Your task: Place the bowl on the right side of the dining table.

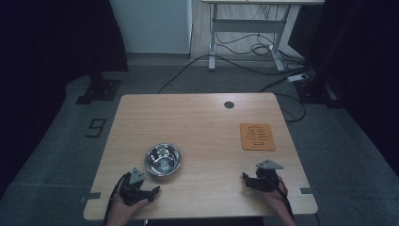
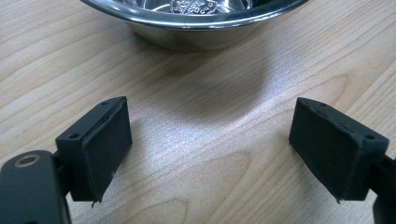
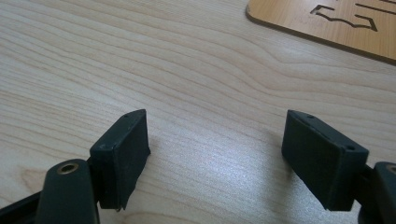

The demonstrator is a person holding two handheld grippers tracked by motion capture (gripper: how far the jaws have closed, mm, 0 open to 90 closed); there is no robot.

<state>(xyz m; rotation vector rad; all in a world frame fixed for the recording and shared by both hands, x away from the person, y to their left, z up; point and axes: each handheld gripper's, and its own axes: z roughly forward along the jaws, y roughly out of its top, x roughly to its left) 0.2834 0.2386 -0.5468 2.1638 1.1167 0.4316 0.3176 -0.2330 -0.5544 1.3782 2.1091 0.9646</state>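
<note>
A shiny steel bowl (image 1: 163, 159) stands empty on the wooden table (image 1: 197, 122), left of middle and near the front. Its rim (image 2: 196, 18) fills the top of the left gripper view. My left gripper (image 1: 153, 190) rests low at the front left, just in front of the bowl, open with bare wood between its pads (image 2: 109, 149). An orange cut-out mat (image 1: 257, 136) lies flat at the right. Its corner (image 3: 327, 23) shows in the right gripper view. My right gripper (image 1: 244, 180) sits at the front right, short of the mat, open and holding nothing.
A small round dark grommet (image 1: 229, 104) sits near the table's far edge. Beyond the table are a desk frame (image 1: 244, 28) and loose cables (image 1: 263, 70) on the grey floor. Dark curtains hang at both sides.
</note>
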